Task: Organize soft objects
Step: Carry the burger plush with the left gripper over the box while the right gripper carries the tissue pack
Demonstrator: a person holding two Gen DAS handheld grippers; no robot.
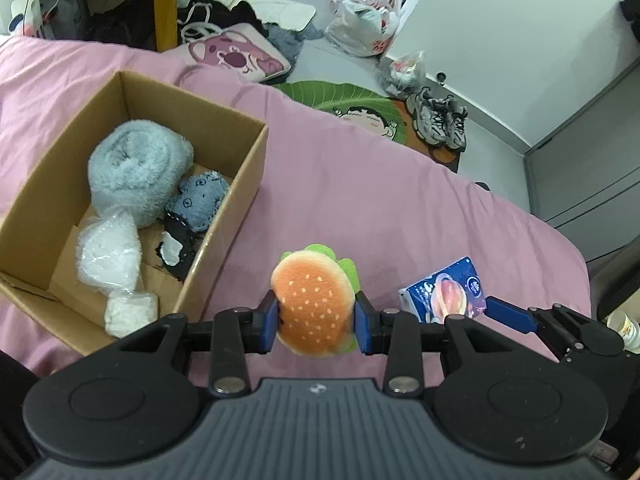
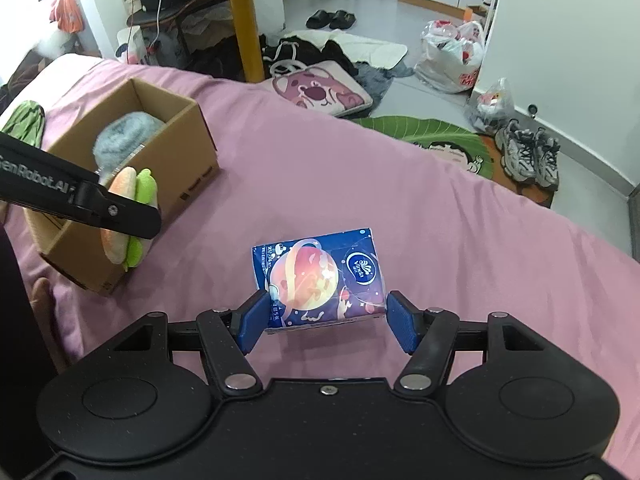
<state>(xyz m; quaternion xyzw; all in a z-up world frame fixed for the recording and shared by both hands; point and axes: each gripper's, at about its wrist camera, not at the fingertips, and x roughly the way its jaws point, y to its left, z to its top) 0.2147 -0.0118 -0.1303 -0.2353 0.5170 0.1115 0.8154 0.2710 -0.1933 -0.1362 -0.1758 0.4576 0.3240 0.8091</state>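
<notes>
A plush burger (image 1: 314, 304) with an orange bun and green lettuce is clamped in my left gripper (image 1: 316, 316), just right of the open cardboard box (image 1: 224, 232) on the pink bed. The box holds a fluffy grey-blue roll (image 1: 136, 168), a blue-grey plush (image 1: 200, 200), a black-and-white item (image 1: 176, 252) and white bagged bundles (image 1: 108, 256). In the right wrist view, my right gripper (image 2: 326, 316) is shut on a blue tissue pack (image 2: 320, 276), slightly off the sheet. There the burger (image 2: 120, 248) hangs beside the box (image 2: 188, 168).
The pink sheet (image 2: 360, 184) stretches right of the box. A green plush item (image 2: 24, 124) lies behind the box. Beyond the bed edge the floor holds a pink cushion (image 2: 320, 92), a leaf mat (image 2: 424, 132), sneakers (image 2: 528, 156), plastic bags (image 2: 452, 56) and an orange post (image 2: 244, 16).
</notes>
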